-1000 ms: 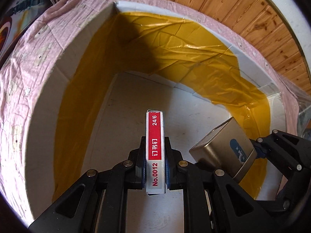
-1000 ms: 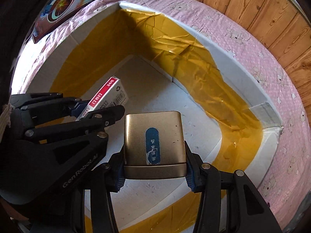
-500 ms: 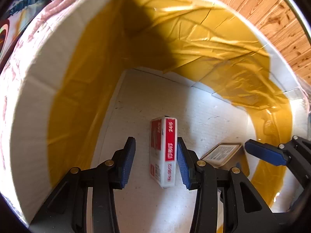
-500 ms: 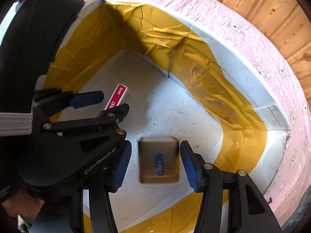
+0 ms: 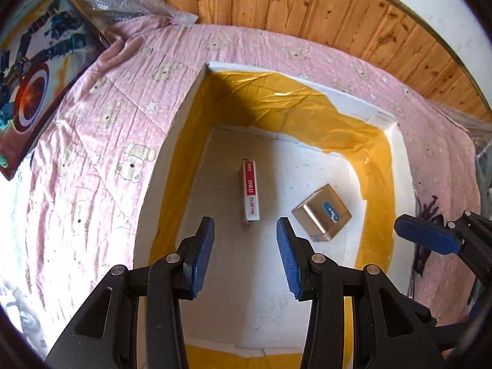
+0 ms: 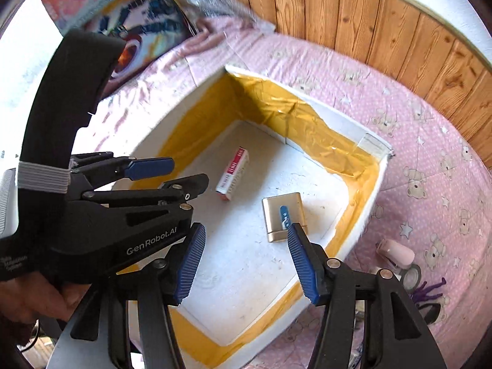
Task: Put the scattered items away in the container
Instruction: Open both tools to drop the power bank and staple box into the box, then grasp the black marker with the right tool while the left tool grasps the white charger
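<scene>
A white foam box point(image 5: 172, 129) point(image 6: 338, 113) lined with yellow tape sits on a pink bedspread. On its floor lie a red-and-white staple box point(image 5: 249, 195) point(image 6: 232, 173) and a gold tin point(image 5: 321, 212) point(image 6: 283, 216) with a blue label. My left gripper point(image 5: 244, 256) is open and empty above the box's near side. My right gripper point(image 6: 246, 264) is open and empty above the tin. The left gripper also shows in the right wrist view point(image 6: 166, 173), and one blue pad point(image 5: 427, 238) of the right gripper shows at the right of the left wrist view.
On the bedspread right of the box lie a pink stapler point(image 6: 396, 253), a small round item point(image 6: 410, 276) and a purple fuzzy thing point(image 6: 430, 290) point(image 5: 429, 212). A colourful picture book point(image 5: 30, 92) point(image 6: 147, 30) lies far left. A wood-panelled wall point(image 5: 307, 9) runs behind.
Both grippers opened and let go: the staple box and the gold tin dropped onto the box floor. Both grippers then rose up and back, out of the box.
</scene>
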